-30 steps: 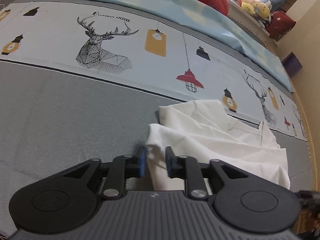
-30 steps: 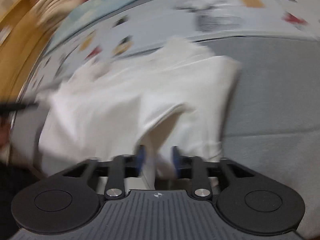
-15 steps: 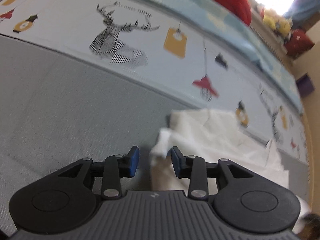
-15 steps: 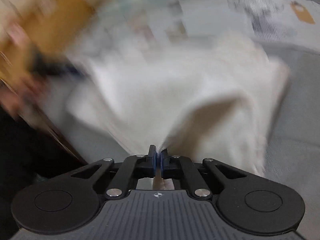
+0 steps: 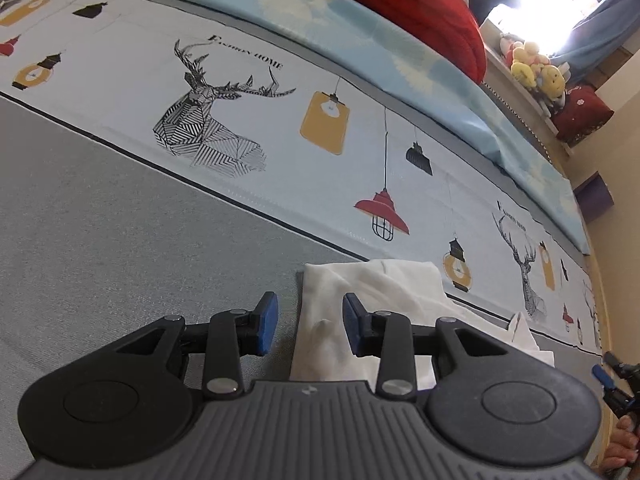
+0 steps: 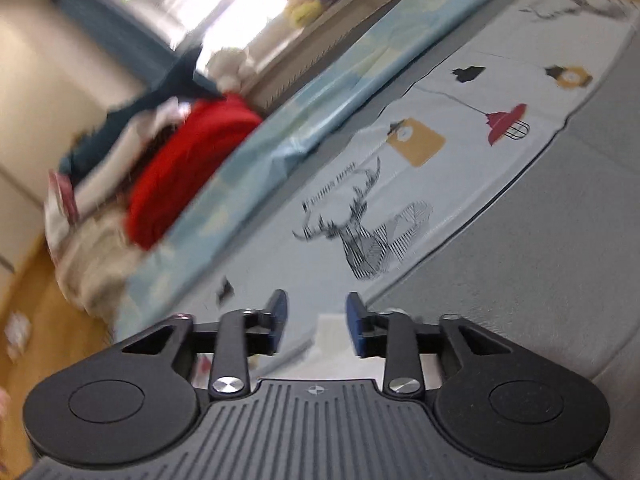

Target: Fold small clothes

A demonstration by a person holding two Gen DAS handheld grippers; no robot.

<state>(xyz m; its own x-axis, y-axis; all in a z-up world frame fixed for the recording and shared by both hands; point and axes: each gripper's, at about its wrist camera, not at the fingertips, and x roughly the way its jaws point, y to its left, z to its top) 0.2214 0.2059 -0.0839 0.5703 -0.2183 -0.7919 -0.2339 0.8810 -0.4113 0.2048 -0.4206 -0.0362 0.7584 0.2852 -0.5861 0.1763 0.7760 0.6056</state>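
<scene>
**Both grippers spread over the white garment on the bed**

The left gripper (image 5: pixel 308 330) stands with its jaws spread; they have opened within the last second. The near left edge of the white garment (image 5: pixel 384 300) lies between the blue pads (image 5: pixel 267 322), but neither pad presses on it. The right gripper (image 6: pixel 316 326) has just opened from a tight pinch, and its jaws are apart too, with a pale strip of the garment (image 6: pixel 340 344) low between them, untouched; this view is blurred.

In the left view the garment lies flat on the grey cover (image 5: pixel 120 240), folded into a rough rectangle. Its long axis runs from the left gripper away toward the printed band (image 5: pixel 280 128), and its far edge just crosses the dark line where that band begins. A small point of cloth sticks up at its right side, toward the right gripper (image 5: pixel 616 384) at the frame's edge.

Left of the garment the grey cover is bare and wide. Beyond the garment come the printed band, a light blue sheet (image 5: pixel 360 36), then a red cushion (image 5: pixel 420 4). Right of the garment the bed soon ends.
</scene>
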